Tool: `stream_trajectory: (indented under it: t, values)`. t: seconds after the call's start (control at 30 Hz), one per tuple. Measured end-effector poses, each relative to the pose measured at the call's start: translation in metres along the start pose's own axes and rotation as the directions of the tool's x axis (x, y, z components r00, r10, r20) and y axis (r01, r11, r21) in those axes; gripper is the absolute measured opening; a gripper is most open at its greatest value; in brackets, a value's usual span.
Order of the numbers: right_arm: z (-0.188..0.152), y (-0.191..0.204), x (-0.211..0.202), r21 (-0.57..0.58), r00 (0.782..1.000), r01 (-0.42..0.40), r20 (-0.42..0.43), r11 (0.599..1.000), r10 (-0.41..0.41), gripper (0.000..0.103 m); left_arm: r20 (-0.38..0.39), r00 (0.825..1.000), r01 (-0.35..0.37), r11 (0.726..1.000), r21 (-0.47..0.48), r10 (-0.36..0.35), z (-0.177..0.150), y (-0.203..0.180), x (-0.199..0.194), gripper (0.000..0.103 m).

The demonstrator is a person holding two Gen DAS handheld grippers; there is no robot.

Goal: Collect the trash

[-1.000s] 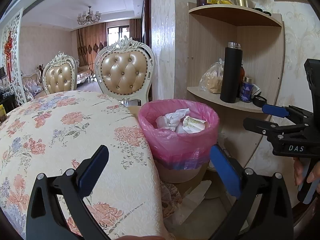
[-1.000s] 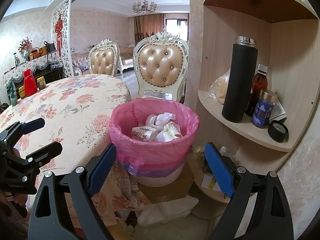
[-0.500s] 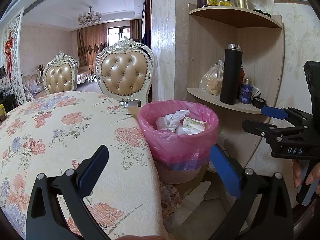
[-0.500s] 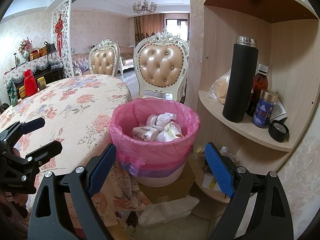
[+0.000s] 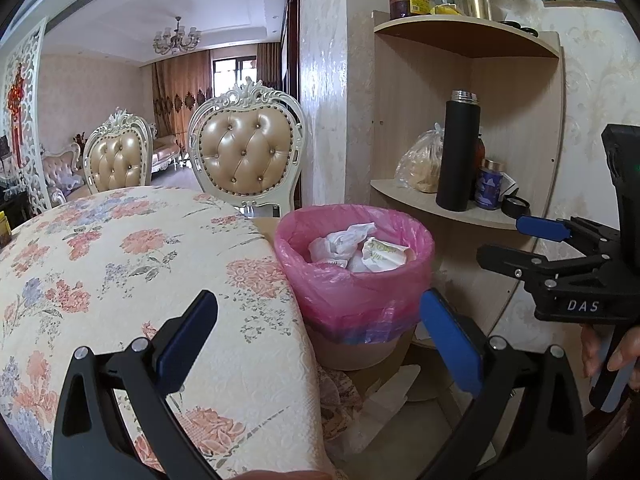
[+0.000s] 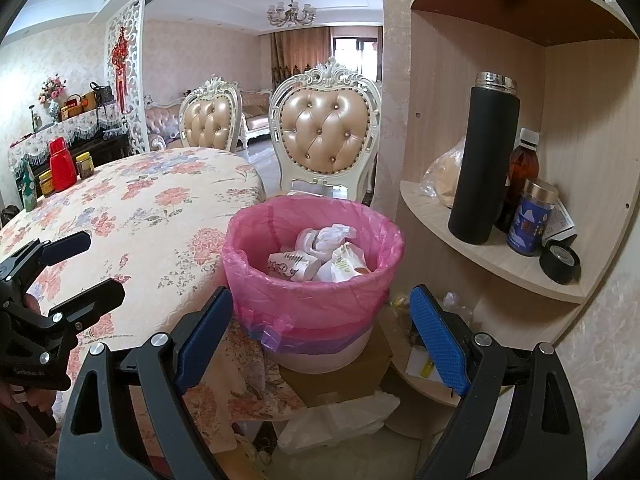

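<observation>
Right now both tools hang in the air in front of the bin, and neither carries anything. The left hand-held gripper [image 5: 318,334] has its blue pads spread wide apart and empty; the right hand-held gripper [image 6: 320,334] is likewise wide open with nothing between its fingers.

The thing that matters is the bin [image 6: 316,344] with its pink liner bag [image 6: 288,280], folded over the rim and hanging down the outside wall. It stands on a cardboard box [image 6: 340,380], tucked between the edge of the flowered counter [image 5: 120,272] and the corner shelf unit [image 6: 488,256]. Crumpled paper and wrappers [image 6: 324,256] lie inside, below the rim.

From both tools the bin lies straight ahead and a little below. It is round, so no long axis dictates the approach; what counts is the rim. From the right gripper's view the bin sits squarely between the fingers and looks closer, so I'd judge that hand the nearer. The left one is offset over the counter's edge, facing the bin's counter-side rim. If the bag is to be gathered, each tool would likely take its own side of the folded liner.
</observation>
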State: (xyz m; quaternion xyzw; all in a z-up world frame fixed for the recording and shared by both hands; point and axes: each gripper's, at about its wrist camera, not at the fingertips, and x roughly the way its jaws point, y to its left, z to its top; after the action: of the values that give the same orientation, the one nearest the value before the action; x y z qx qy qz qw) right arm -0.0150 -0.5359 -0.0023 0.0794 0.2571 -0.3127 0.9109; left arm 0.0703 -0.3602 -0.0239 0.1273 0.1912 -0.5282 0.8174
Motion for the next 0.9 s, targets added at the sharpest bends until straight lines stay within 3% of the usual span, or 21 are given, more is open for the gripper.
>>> stream_trajectory:
  t: [0.9]
  values:
    - [-0.0011,0.0025,0.0036,-0.008,1.000,-0.008,-0.006,1.000,0.008,0.085,0.004,1.000,0.013,1.000,0.004,-0.013,-0.0014,-0.0012,-0.0027,0.098]
